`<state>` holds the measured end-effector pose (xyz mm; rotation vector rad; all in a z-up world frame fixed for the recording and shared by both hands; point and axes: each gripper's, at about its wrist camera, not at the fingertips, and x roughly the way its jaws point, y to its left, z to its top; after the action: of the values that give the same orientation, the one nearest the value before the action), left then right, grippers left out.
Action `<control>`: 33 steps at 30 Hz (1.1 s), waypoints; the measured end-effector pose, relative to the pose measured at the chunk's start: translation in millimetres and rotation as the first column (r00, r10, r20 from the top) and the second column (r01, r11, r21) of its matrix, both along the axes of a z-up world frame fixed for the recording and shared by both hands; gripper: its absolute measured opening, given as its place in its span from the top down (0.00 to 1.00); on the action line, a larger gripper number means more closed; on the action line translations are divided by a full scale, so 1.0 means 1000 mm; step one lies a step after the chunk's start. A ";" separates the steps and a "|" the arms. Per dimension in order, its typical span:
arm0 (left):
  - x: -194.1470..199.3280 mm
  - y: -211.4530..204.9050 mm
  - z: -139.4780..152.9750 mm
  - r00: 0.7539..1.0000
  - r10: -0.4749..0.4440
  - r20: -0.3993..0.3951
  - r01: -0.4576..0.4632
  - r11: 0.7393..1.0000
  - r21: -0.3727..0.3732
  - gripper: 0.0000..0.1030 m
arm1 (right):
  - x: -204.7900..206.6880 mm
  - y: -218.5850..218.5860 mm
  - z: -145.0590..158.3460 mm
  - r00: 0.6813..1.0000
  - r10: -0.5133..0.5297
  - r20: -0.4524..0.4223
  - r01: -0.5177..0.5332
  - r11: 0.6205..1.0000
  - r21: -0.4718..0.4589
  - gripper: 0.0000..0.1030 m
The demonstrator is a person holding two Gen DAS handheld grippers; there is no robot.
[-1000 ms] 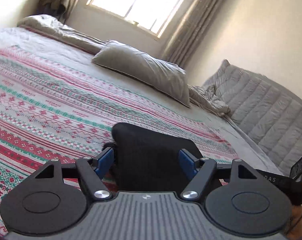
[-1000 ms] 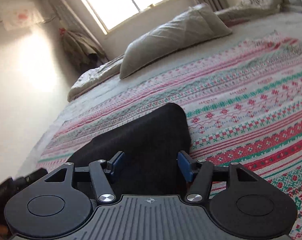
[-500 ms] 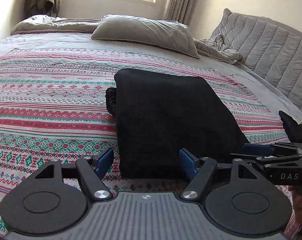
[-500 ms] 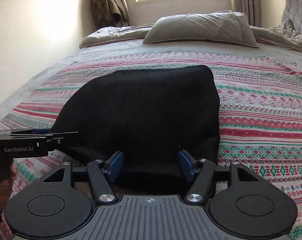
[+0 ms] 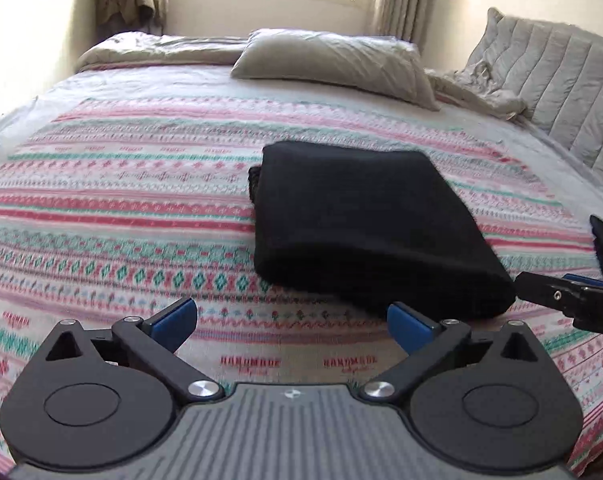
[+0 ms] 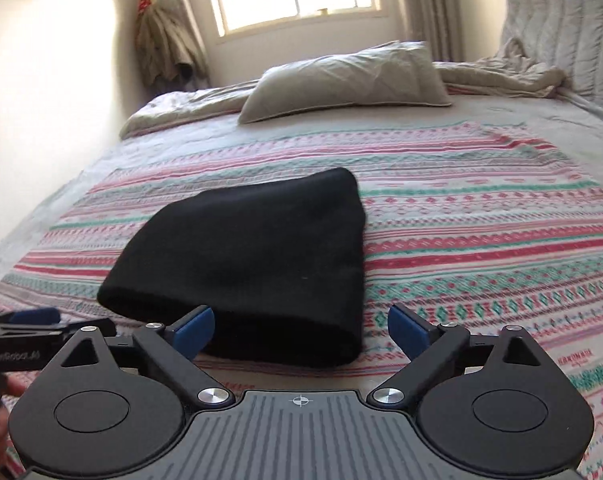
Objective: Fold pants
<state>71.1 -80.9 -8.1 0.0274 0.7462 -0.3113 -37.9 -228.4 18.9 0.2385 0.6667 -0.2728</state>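
The folded black pants (image 5: pixel 365 224) lie on the striped patterned blanket (image 5: pixel 113 216) covering the bed (image 6: pixel 581 120). The left gripper (image 5: pixel 293 320) hangs with fingers apart, pants at its 1 o'clock, nothing between them. The right gripper (image 6: pixel 301 326), also spread, has the pants' near edge at 12 o'clock. A grey pillow (image 5: pixel 333 60) lies beyond, a quilted headboard (image 5: pixel 561 80) at 2 o'clock. The pants' inner layers are hidden.
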 end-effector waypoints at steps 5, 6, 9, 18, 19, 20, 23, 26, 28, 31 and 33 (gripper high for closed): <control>-0.007 -0.008 -0.013 0.998 0.032 -0.045 -0.028 0.997 0.076 0.00 | 0.000 0.006 -0.016 0.997 -0.022 -0.076 0.017 0.998 -0.060 0.04; -0.007 -0.007 -0.015 0.998 0.037 -0.058 -0.033 0.997 0.074 0.00 | 0.001 0.009 -0.018 0.996 -0.023 -0.090 0.016 0.996 -0.085 0.04; -0.007 -0.009 -0.017 0.997 0.057 -0.057 -0.051 0.994 0.100 0.00 | 0.002 0.018 -0.025 0.992 -0.017 -0.122 0.001 0.991 -0.133 0.00; -0.012 -0.013 -0.019 0.997 0.078 -0.023 -0.074 0.988 0.138 0.00 | 0.001 0.038 -0.035 0.990 0.034 -0.139 -0.062 0.977 -0.202 0.00; -0.013 -0.013 -0.020 0.997 0.076 -0.025 -0.072 0.987 0.141 0.00 | 0.001 0.038 -0.035 0.990 0.034 -0.138 -0.061 0.978 -0.201 0.00; -0.014 -0.014 -0.020 0.997 0.074 -0.025 -0.070 0.987 0.142 0.00 | 0.002 0.038 -0.035 0.990 0.033 -0.137 -0.060 0.978 -0.197 0.00; -0.016 -0.015 -0.021 0.997 0.069 -0.023 -0.065 0.987 0.145 0.00 | 0.002 0.037 -0.035 0.991 0.019 -0.131 -0.045 0.980 -0.195 0.00; -0.018 -0.016 -0.021 0.997 0.070 -0.019 -0.066 0.987 0.148 0.00 | 0.001 0.035 -0.035 0.993 0.005 -0.122 -0.030 0.979 -0.202 0.00; -0.018 -0.016 -0.021 0.997 0.068 -0.021 -0.064 0.987 0.145 0.00 | 0.001 0.035 -0.034 0.993 -0.001 -0.115 -0.023 0.979 -0.205 0.00; -0.019 -0.016 -0.020 0.998 0.065 -0.022 -0.062 0.988 0.144 0.00 | 0.000 0.034 -0.035 0.994 -0.008 -0.110 -0.015 0.979 -0.201 0.00; -0.019 -0.016 -0.020 0.998 0.066 -0.022 -0.062 0.988 0.145 0.00 | 0.000 0.034 -0.035 0.994 -0.006 -0.113 -0.017 0.979 -0.203 0.00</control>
<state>52.0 -97.4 -28.5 0.1355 0.7936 -0.1961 -37.5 -194.1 -16.5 0.0249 0.7460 -0.3490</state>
